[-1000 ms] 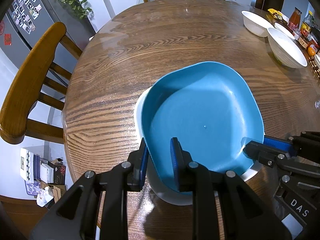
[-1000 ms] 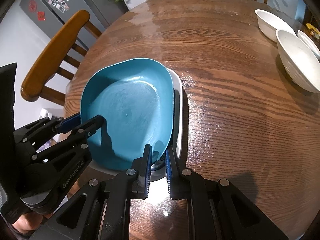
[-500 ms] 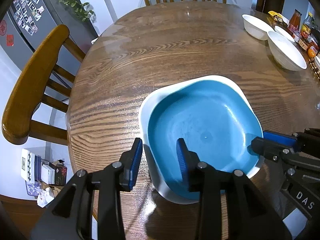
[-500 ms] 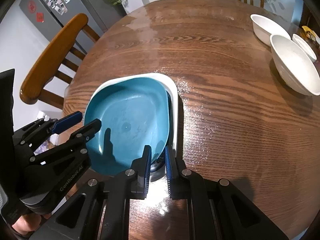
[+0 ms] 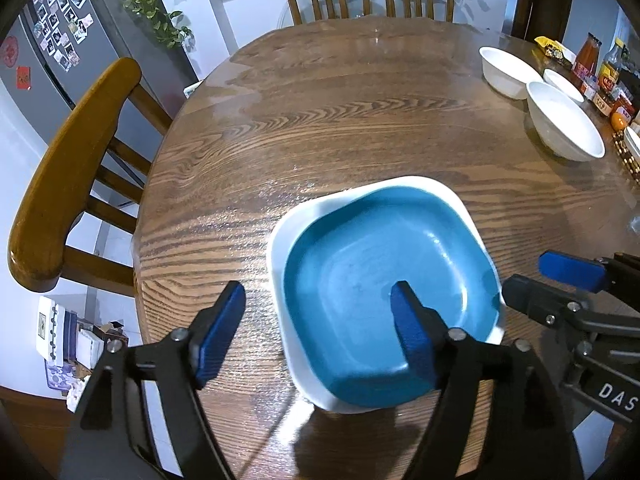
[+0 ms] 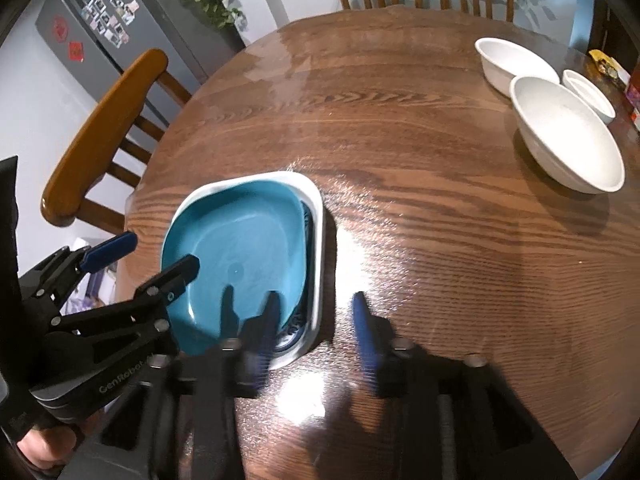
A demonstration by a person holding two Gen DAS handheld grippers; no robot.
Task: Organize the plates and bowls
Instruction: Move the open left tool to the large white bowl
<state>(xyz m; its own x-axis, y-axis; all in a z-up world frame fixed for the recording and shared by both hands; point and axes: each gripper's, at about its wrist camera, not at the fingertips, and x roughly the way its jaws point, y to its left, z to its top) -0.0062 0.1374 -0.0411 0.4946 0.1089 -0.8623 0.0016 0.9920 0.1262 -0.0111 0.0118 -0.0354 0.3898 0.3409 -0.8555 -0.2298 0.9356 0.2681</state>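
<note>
since the blue plate sits nested in the white plate, left gripper and right gripper have just been opening, holding nothing.

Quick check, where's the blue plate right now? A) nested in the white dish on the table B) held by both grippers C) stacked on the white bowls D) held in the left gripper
A: the blue plate sits inside the white dish, and both grippers' jaws, which have just been opening, stand apart and clear of it.
</note>
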